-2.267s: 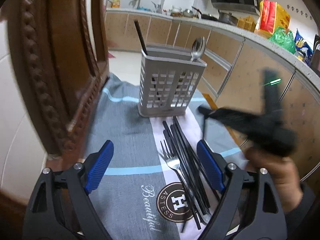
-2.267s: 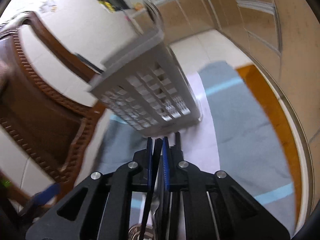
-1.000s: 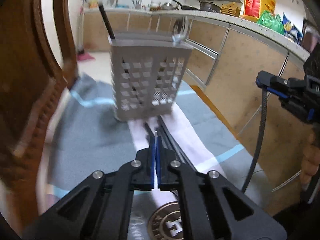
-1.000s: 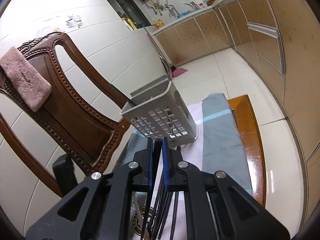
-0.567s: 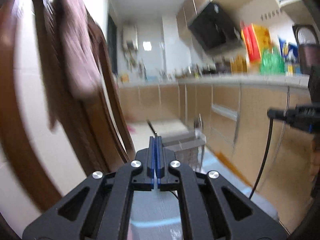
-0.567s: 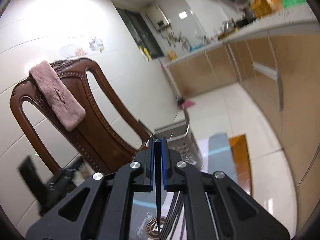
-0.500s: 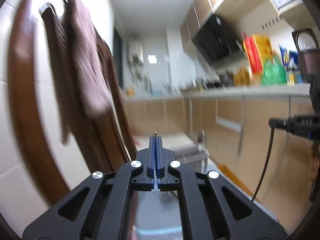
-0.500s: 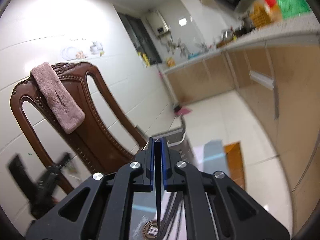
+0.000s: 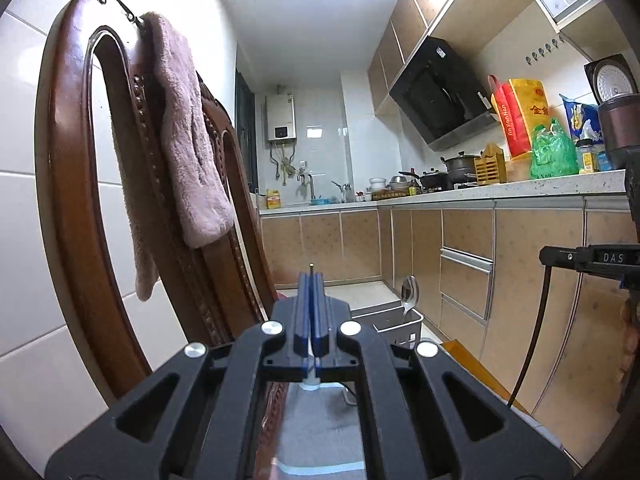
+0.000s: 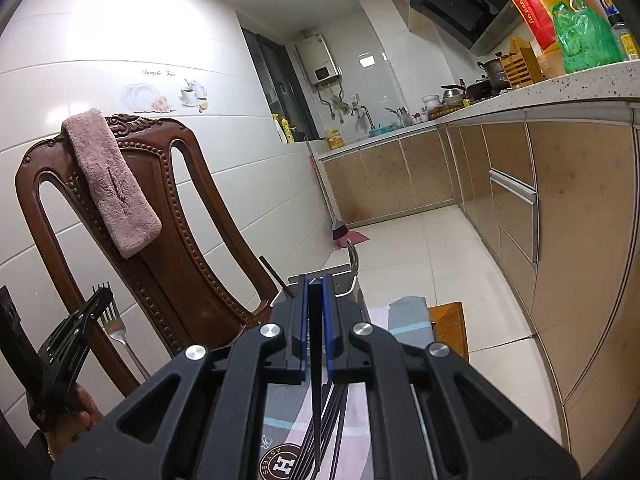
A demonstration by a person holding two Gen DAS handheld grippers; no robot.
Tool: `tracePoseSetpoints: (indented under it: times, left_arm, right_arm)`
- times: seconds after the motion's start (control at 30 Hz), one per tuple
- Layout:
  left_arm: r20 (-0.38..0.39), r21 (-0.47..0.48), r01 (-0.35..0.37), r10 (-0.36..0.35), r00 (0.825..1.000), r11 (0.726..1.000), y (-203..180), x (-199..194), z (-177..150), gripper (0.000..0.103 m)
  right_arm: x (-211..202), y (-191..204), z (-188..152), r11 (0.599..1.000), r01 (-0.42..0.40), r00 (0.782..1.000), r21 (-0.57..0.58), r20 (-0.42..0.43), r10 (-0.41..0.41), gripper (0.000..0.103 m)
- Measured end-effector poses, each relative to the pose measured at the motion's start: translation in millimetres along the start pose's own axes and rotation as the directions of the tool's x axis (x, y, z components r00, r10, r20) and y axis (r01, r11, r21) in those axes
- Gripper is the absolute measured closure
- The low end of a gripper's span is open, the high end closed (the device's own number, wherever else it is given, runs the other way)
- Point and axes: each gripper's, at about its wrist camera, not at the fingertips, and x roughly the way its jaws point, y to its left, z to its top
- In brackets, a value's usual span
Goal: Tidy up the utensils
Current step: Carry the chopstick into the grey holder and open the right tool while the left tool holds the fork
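Above the caddy (image 10: 352, 280): right gripper (image 10: 316, 312) fingers clamped on a chopstick (image 10: 316, 380), left gripper (image 9: 311, 304) on a fork (image 10: 114, 320) (both raised, likely to drop in).

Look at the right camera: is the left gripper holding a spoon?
No, the left gripper is clamped on a silver fork, tines up.

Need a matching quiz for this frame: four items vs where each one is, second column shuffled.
Items:
1. fork
2. black chopstick
3. spoon
4. pink towel

Places:
A. standing in the grey holder
B. draped over the chair back
C. clamped in the left gripper
D. clamped in the right gripper

Pairs: 1-C, 2-D, 3-A, 4-B
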Motion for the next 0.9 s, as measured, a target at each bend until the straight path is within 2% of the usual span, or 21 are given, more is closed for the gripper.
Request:
tracePoseSetpoints:
  times: [0.4,0.5,0.63,0.73,0.8,0.9]
  left_arm:
    - [-0.042,-0.022,0.016,-0.017,0.999,1.000,-7.0,14.2,-2.5,0.101]
    - [-0.053,-0.033,0.017,-0.019,0.998,0.999,-7.1,18.3,-3.3,0.101]
    - [-0.085,-0.049,0.034,-0.038,0.996,0.998,-8.0,29.3,-6.3,0.101]
    - [-0.118,-0.055,0.055,-0.061,0.991,0.997,-9.8,38.9,-10.8,0.101]
    - [-0.142,-0.068,0.068,-0.078,0.987,0.995,-10.3,46.1,-14.9,0.101]
    - [-0.153,-0.068,0.074,-0.083,0.985,0.995,-10.9,56.1,-19.8,0.101]
  right_arm:
    - [-0.1,-0.3,0.4,1.000,0.005,1.000,-0.004,0.001,-0.005,0.096]
    - [-0.7,4.7,10.3,1.000,0.006,1.000,-0.008,0.029,-0.005,0.096]
    - [5.3,18.3,48.8,0.999,0.021,0.993,-0.030,0.120,-0.017,0.096]
    - [23.9,32.2,87.2,0.998,0.037,0.979,-0.058,0.204,-0.025,0.096]
    - [48.0,36.9,108.2,0.996,0.062,0.965,-0.060,0.257,-0.044,0.096]
    - [91.6,33.4,122.3,0.996,0.089,0.960,-0.029,0.268,-0.078,0.096]
